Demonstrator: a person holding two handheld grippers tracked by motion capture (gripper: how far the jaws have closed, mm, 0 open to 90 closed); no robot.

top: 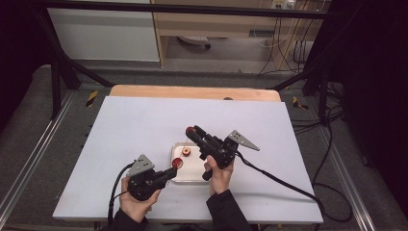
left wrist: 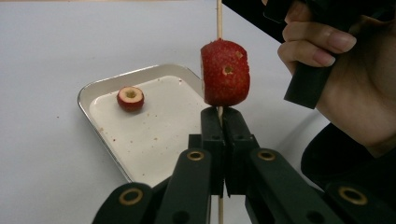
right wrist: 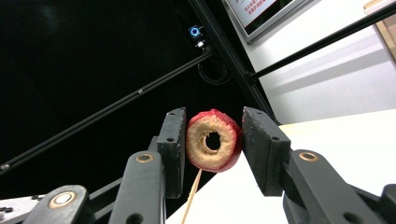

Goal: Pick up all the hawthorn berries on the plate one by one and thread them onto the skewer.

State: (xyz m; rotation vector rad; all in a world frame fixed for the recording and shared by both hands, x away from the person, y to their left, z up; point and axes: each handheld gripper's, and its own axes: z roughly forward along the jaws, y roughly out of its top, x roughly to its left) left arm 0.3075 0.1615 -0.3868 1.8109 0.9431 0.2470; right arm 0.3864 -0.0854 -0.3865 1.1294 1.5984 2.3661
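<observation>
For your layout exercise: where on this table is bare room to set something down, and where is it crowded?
Free: the table left of the tray up to the far wooden edge, and its right side beyond the right tool. Crowded: the near middle, where tray, loose fruit piece, left tool and skewer meet.

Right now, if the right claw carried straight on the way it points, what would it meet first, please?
Probably nothing on the table. The right claw, shut on a cored red fruit, points up and away over the bare white table, past the tray. In its own view only dark frame bars lie ahead, though depth is unclear.
</observation>
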